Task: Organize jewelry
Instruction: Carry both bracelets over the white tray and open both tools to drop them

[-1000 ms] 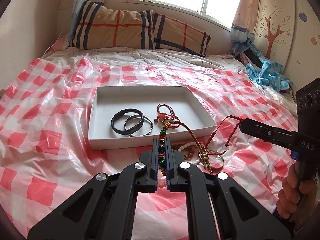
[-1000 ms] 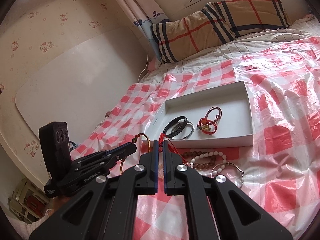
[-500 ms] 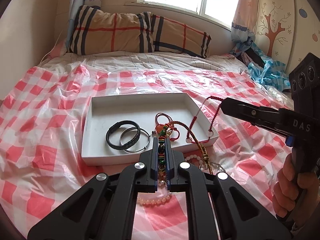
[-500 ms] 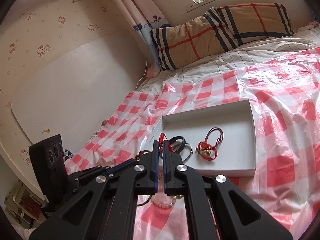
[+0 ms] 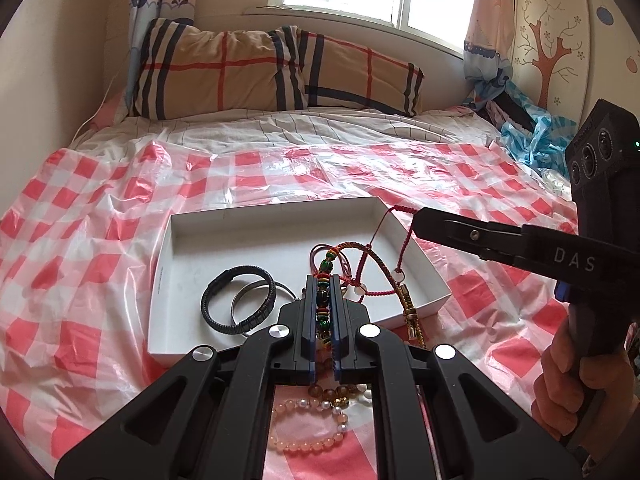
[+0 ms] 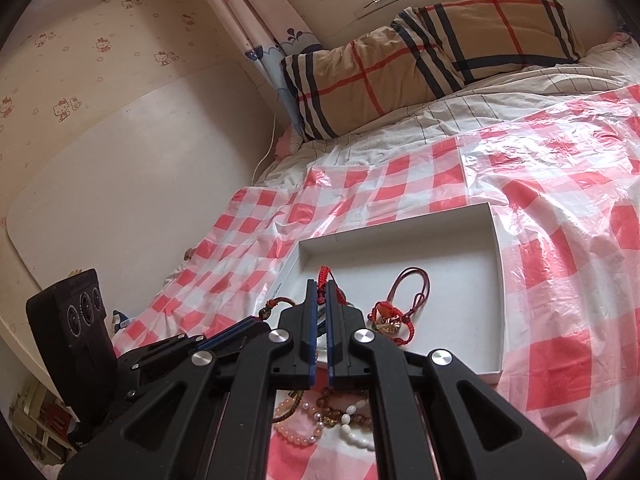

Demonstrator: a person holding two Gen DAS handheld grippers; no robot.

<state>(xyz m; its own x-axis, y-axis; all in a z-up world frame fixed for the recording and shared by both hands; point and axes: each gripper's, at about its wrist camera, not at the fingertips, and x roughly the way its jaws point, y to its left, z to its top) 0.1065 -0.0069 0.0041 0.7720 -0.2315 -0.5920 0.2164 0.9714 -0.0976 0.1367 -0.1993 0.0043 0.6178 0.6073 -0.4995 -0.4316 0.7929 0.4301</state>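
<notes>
The tray (image 5: 280,220) lies on the bed (image 5: 100,240) just ahead of both tongs. In it, 2 bangles (image 5: 240,300) lie left of the left tongs (image 5: 324,280); a corded charm (image 6: 390,320) lies right of the right tongs (image 6: 320,284). Bead bracelets (image 5: 308,420) lie on the bed beneath the tongs. A pillow (image 5: 260,72) lies far behind the tray.

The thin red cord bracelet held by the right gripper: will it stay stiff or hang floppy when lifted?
Probably floppy: the red cord bracelet droops in loose loops below the right gripper. It looks light, and might snag the multicolour beaded bracelet.
</notes>
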